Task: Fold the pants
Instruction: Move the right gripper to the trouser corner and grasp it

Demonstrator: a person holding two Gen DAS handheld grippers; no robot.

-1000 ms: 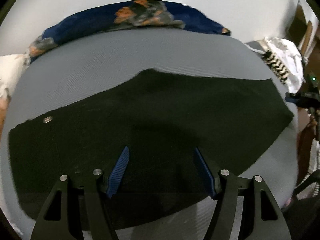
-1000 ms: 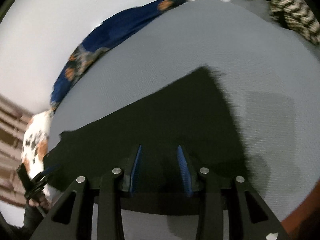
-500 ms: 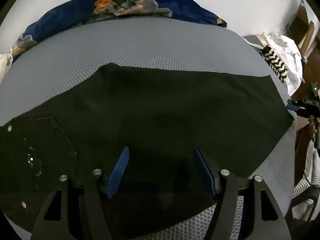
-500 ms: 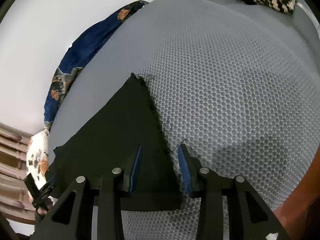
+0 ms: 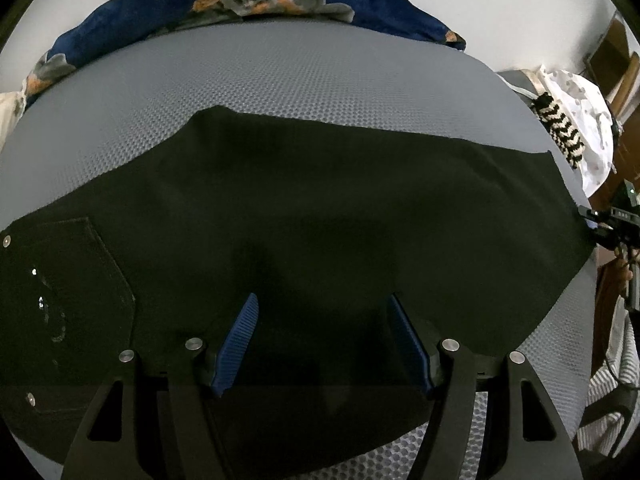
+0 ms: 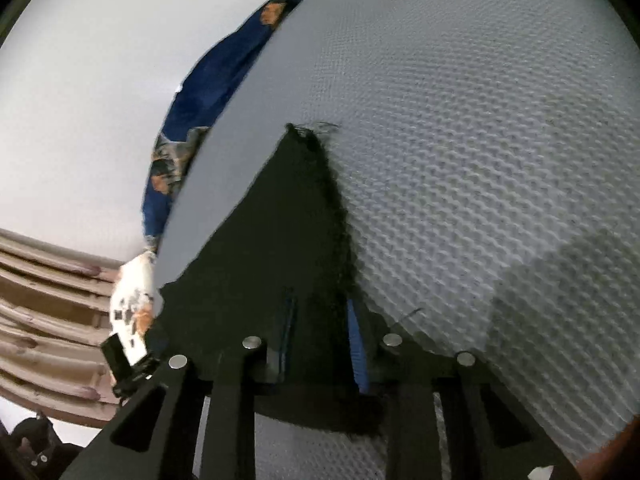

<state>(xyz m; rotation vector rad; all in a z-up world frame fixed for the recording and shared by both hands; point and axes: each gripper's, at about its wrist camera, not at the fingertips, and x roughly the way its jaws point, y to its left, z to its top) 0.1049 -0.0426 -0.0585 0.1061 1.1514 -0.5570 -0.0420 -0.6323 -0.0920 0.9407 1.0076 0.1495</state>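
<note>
Black pants (image 5: pixel 320 220) lie flat across the grey mesh bed (image 5: pixel 280 80), back pocket (image 5: pixel 60 280) with rivets at the left, leg hem at the right. My left gripper (image 5: pixel 322 304) is open, hovering over the middle of the pants, blue pads apart. In the right wrist view the pants' leg end (image 6: pixel 280 232) with its frayed hem runs down into my right gripper (image 6: pixel 320 312). The blue pads stand close together with the hem edge between them; the frame is blurred.
A navy floral blanket (image 5: pixel 260 4) lies along the far edge of the bed. A zigzag knit and a white cloth (image 5: pixel 576 120) lie at the right end. A slatted wooden frame (image 6: pixel 48 280) stands to the left in the right wrist view.
My right gripper has moved down onto the hem end and its pads have narrowed around the cloth edge. My left gripper stays open over the pants, shifting slightly.
</note>
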